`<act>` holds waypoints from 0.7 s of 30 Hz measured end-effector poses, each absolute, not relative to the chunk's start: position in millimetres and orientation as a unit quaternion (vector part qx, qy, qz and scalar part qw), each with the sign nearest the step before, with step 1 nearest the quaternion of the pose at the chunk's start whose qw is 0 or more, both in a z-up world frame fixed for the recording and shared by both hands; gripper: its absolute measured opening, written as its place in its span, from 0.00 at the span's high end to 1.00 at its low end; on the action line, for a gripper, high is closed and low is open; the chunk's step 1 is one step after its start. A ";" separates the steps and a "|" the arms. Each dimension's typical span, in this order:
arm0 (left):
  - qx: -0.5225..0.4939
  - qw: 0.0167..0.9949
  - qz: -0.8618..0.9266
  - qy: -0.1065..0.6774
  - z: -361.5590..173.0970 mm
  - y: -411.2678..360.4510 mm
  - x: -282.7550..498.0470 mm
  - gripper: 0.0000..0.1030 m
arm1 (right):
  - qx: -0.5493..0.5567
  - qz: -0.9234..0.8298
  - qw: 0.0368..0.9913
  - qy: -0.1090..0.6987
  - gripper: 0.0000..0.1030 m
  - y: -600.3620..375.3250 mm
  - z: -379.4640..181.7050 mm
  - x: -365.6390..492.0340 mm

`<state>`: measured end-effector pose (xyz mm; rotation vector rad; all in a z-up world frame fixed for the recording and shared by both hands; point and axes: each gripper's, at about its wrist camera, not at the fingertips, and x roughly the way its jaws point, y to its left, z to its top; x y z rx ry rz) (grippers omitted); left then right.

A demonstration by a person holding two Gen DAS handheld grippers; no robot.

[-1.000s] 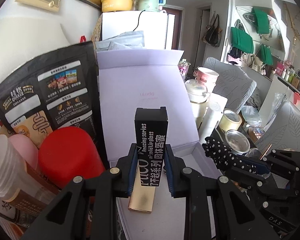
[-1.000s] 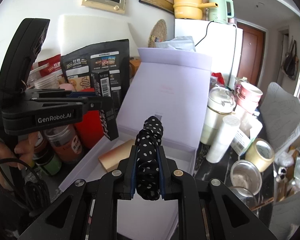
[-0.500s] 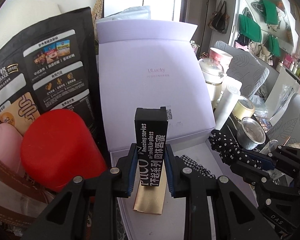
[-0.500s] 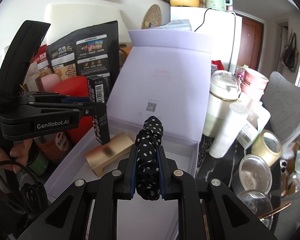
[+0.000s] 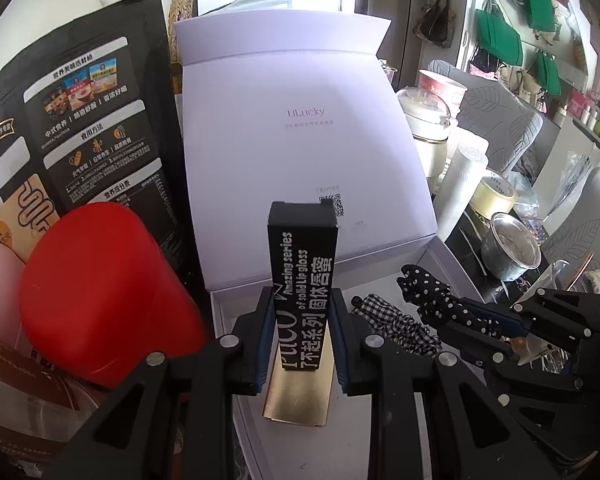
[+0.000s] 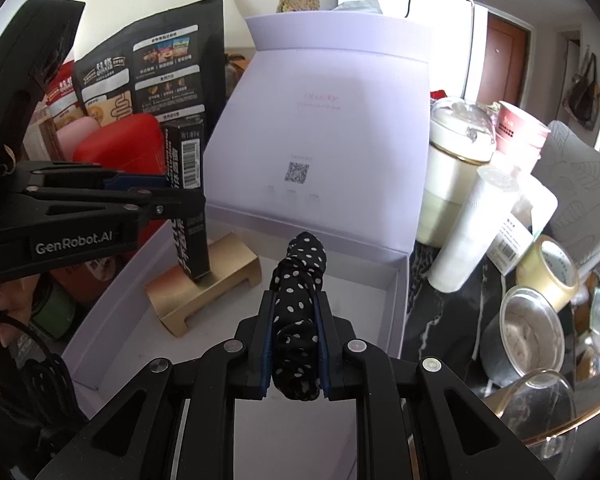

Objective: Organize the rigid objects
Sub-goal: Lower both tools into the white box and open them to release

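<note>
Bright daylight w/ blown-out fridge glare, heavy fisheye warp + dark vignette at edges, sharp centre.

"ULucky" on lilac box lid, "Amazing series of solid Lip gloss" on black carton, "GenRobot.AI" on left tongs, possibly "QUAKER" on black pouch
</note>
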<state>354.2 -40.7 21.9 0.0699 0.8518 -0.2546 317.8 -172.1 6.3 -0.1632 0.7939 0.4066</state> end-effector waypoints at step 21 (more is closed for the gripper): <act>0.032 0.895 -0.119 0.429 12.4 -38.5 360.1 0.75 | -0.089 0.179 0.876 0.439 0.74 -161.8 -30.4 345.4</act>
